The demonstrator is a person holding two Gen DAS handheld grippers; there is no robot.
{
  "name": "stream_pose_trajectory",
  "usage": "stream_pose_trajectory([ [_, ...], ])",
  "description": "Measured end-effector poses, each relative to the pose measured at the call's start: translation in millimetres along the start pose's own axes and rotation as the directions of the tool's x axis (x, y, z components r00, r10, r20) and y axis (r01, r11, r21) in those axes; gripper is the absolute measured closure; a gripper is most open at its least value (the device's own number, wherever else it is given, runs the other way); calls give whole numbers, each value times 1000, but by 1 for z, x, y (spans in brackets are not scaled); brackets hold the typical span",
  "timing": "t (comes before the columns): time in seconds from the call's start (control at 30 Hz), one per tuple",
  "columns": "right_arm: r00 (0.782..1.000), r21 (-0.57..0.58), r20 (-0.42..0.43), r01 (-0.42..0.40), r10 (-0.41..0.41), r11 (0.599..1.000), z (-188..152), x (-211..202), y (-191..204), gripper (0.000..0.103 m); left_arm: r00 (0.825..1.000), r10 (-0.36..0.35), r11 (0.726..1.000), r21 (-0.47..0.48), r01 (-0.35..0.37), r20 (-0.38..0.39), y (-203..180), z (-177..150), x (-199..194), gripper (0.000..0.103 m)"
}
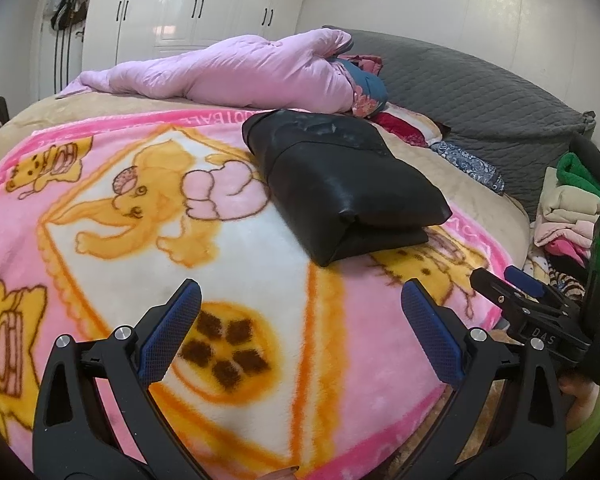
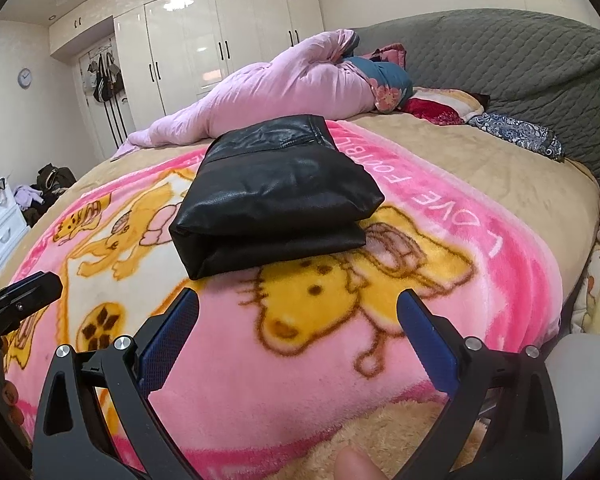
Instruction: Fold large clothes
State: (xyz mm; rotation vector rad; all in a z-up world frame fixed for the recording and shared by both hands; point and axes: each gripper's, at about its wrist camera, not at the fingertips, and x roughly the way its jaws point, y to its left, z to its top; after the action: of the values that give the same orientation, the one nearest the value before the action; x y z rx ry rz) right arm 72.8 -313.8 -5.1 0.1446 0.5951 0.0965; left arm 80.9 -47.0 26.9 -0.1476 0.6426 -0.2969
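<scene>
Bed under pink blanket (image 2: 260, 360); folded black garment (image 2: 276, 200) lies mid-blanket, pink quilt (image 2: 280, 88) and grey headboard (image 2: 500, 52) behind. Left gripper (image 1: 300, 304) and right gripper (image 2: 298, 312) spread, empty, short of garment. Clothes pile (image 1: 568, 208) at right.

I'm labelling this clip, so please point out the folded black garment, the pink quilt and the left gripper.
Folded black garment (image 2: 276, 196), right wrist view, on its top face.
Pink quilt (image 1: 236, 76), left wrist view, on the middle of the roll.
Left gripper (image 1: 300, 336), left wrist view, midway between its open fingertips.
</scene>
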Motion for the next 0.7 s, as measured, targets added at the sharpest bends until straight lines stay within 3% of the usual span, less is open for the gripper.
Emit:
stream_pose_trajectory([
  [0.7,1000,-5,-4,5,-5,1000,0,2,-1,4,1000,11,1000,2,-11,-4,0,-2,0,9],
])
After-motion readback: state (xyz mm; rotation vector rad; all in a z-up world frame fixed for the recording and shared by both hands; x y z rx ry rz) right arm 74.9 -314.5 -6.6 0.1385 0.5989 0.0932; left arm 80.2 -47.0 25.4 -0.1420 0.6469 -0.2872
